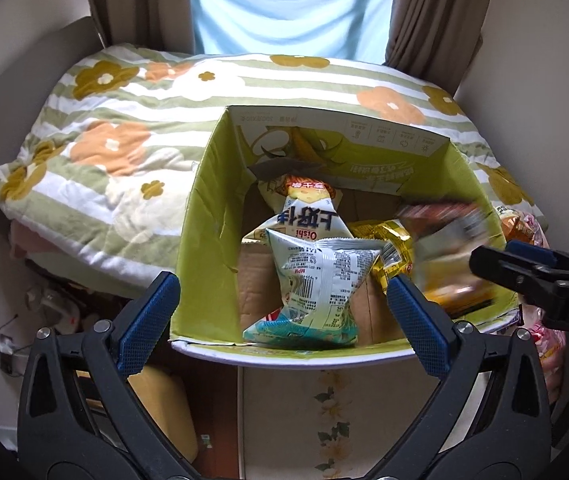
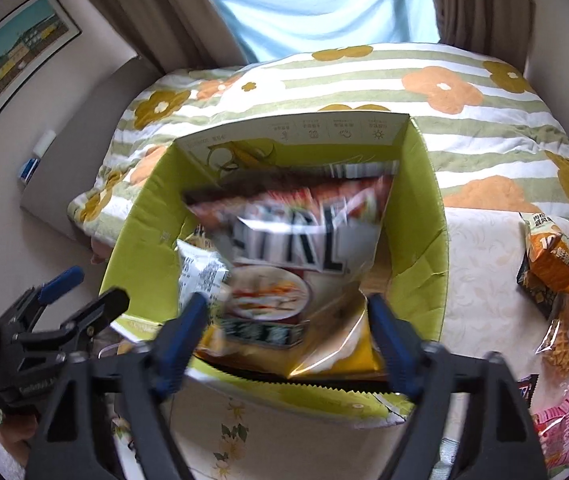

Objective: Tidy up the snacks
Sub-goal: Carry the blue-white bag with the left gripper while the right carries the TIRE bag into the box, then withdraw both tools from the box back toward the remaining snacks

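An open green cardboard box (image 1: 204, 220) (image 2: 144, 240) stands on the table and holds several snack bags. A white and teal Oishi bag (image 1: 316, 272) (image 2: 200, 268) lies on top at the middle, with a yellow bag (image 1: 388, 240) beside it. My left gripper (image 1: 282, 284) (image 2: 96, 284) is open wide over the box's near rim, above the Oishi bag and touching nothing. My right gripper (image 2: 288, 300) (image 1: 508, 252) is open too. A large dark snack bag (image 2: 296, 248) (image 1: 444, 232) shows blurred between its fingers, loose, over the box's right half.
A flowered green-striped quilt (image 1: 124, 120) lies behind the box. Loose snack packets (image 2: 556, 272) and a pink packet (image 2: 564, 420) sit on the flowered tablecloth (image 2: 484, 280) right of the box. Clutter fills the floor at the left.
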A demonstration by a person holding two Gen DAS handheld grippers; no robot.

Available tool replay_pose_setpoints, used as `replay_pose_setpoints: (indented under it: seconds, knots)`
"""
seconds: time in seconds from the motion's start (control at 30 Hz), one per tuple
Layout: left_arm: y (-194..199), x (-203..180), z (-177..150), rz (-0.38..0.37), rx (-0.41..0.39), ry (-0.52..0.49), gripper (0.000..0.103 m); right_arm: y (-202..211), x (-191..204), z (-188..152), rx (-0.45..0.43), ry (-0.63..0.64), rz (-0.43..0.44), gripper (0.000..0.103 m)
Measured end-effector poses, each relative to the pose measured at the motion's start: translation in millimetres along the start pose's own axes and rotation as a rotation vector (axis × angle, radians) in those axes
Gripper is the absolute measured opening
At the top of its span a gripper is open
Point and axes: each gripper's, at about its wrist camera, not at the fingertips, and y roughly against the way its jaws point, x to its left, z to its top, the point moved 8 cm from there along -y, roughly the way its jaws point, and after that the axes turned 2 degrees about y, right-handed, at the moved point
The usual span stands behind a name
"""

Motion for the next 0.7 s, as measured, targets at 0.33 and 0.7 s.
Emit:
replay_pose_setpoints:
  seconds: [0.33,0.7]
  knots:
    - [7,4,-7,0.006,0.002,0.019,0.103,1,2,-5,-0.001,0.019,0.006,0.103]
    - [30,-13,4,-0.029,-0.049,-0.024,0.103,34,0,-3,-0.058,0.025,-0.021,0.103]
